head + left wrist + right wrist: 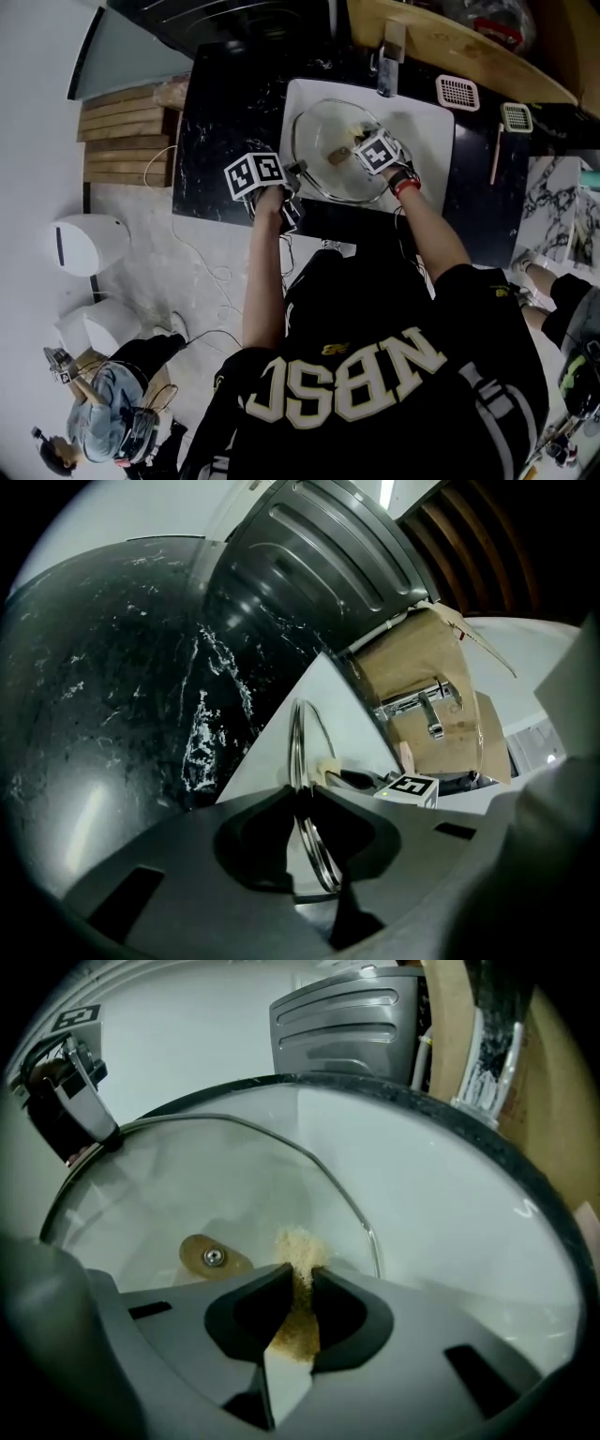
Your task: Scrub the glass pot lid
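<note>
I've L gripper (305, 794) clamped on lid (216, 1176) rim, R gripper (298, 1283) pinching sponge (298, 1246), glass right under R tips

Clear glass lid (323, 131), shiny metal rim (298, 752); glossy countertop (225, 122)

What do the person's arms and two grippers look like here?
The left gripper and right gripper have grey moulded bodies, darker jaws and a cube of black-and-white square markers. Arms are bare below a black short-sleeved jersey with cream lettering; a red wristband sits on the right wrist.
</note>
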Demonstrator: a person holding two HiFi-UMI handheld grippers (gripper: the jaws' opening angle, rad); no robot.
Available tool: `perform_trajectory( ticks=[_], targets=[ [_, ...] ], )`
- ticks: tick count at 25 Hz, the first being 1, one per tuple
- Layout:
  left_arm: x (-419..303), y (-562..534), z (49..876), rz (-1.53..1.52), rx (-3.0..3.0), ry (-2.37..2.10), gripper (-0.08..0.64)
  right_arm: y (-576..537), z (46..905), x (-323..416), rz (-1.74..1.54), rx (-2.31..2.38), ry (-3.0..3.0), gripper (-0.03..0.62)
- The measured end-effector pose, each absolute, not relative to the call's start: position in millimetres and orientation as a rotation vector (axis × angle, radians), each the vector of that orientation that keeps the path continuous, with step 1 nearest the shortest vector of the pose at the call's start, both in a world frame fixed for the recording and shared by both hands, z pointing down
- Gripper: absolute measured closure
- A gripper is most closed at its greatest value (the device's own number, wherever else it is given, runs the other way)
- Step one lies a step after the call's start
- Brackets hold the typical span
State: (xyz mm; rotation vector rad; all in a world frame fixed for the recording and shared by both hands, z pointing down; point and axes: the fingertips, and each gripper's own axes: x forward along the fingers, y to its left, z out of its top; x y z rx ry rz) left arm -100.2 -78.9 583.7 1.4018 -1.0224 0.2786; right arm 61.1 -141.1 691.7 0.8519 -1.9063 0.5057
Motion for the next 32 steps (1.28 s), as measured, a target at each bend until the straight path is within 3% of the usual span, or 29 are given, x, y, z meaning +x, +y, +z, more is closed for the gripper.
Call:
perform_trajectory(
  ticks=[16, 25, 32],
  targets=[
    [-98.4, -77.4, 584.0, 0.366, 1.480, -1.057, 0.479, -64.3, 658.6, 29.6, 0.564, 0.723, -1.897, 0.525],
    [-107.3, -62.0, 572.6, 0.466, 1.589, -1.101, 0.445, -64.5, 588.1, 55.2, 0.626, 1.045, -2.063, 0.522],
    [-97.5, -69.7, 517.5, 0.366, 1.821, -1.152, 0.445, -55.0, 531.5, 97.2, 0.652, 1.337, -2.172, 0.520]
  ],
)
